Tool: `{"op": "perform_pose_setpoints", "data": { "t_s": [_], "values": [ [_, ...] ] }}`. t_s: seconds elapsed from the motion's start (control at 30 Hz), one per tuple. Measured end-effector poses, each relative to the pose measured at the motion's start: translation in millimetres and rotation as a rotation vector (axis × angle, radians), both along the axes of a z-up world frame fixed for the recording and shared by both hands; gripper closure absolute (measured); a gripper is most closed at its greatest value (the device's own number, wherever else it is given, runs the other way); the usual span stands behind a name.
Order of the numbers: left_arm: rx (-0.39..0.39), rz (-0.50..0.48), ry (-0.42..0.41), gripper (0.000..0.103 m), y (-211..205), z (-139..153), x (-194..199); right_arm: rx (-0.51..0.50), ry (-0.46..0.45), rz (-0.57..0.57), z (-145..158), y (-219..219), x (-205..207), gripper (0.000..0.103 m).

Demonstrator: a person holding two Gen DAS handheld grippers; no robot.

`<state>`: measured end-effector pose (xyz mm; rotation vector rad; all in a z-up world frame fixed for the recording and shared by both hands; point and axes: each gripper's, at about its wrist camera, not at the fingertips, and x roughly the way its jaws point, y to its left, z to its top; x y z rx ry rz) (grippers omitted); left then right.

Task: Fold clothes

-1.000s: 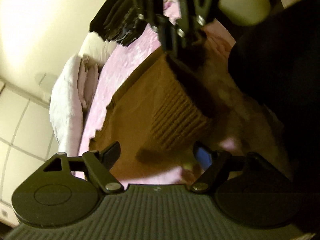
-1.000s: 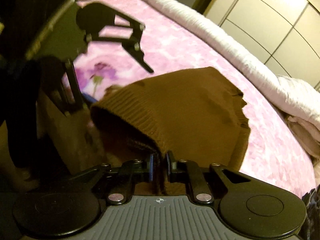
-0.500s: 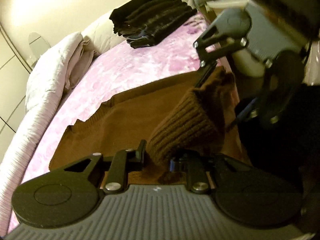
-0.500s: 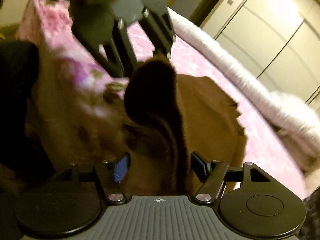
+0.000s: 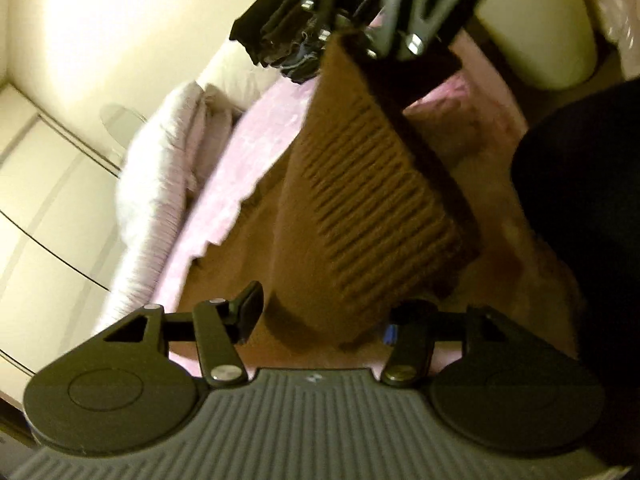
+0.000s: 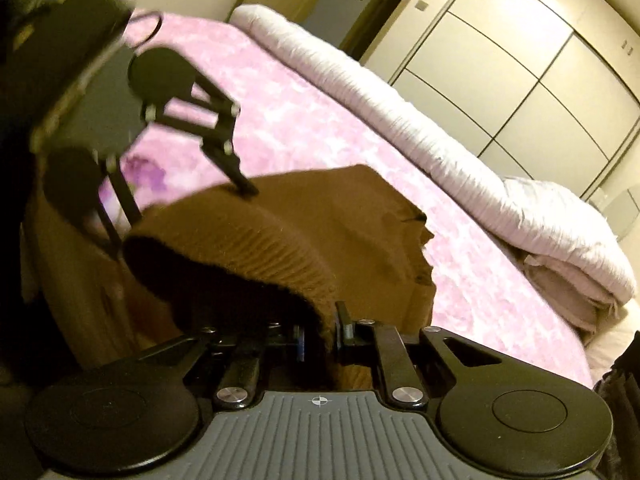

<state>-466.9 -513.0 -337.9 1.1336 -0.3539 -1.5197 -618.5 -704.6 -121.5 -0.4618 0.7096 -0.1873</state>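
Brown knitted sweater spread on a bed with a pink floral cover, one ribbed edge lifted off the bed. Right tool pressed together, pinching that ribbed edge. Left tool spread wide, fingers either side of the raised fabric, not gripping it. Rolled white duvet along the far side of the bed, wardrobe doors behind. Stack of dark folded clothes near the pillow.
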Motion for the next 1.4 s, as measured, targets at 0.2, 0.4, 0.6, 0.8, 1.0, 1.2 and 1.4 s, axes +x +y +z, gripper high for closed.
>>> {"op": "perform_pose_setpoints", "data": {
  "t_s": [0.2,0.4,0.6,0.8,1.0,1.2,1.4],
  "values": [
    [-0.025,0.006,0.079,0.087,-8.5,23.0,7.7,-0.042,0.006,0.002,7.5,4.2,-0.9,0.091],
    [0.050,-0.061,0.151,0.091,17.8,52.6,20.9,-0.100,0.068,0.070,-1.7,18.5,-10.2,0.092],
    [0.144,-0.142,0.255,0.092,58.1,78.1,6.1,-0.067,0.115,0.122,17.0,46.1,-40.2,0.092],
    [0.180,-0.195,0.416,0.091,87.9,107.3,-5.9,-0.079,0.157,0.156,43.9,73.4,-71.3,0.092],
    [0.088,-0.111,0.573,0.091,77.4,145.6,18.4,-0.187,0.141,0.165,82.5,71.1,-62.5,0.092],
    [0.058,0.082,0.766,0.090,25.0,162.3,80.4,-0.260,0.137,0.222,103.0,24.8,4.6,0.092],
    [0.089,0.296,1.014,0.090,-33.5,135.2,160.9,-0.239,0.167,0.278,89.5,-42.6,96.9,0.092]
  ]
}}
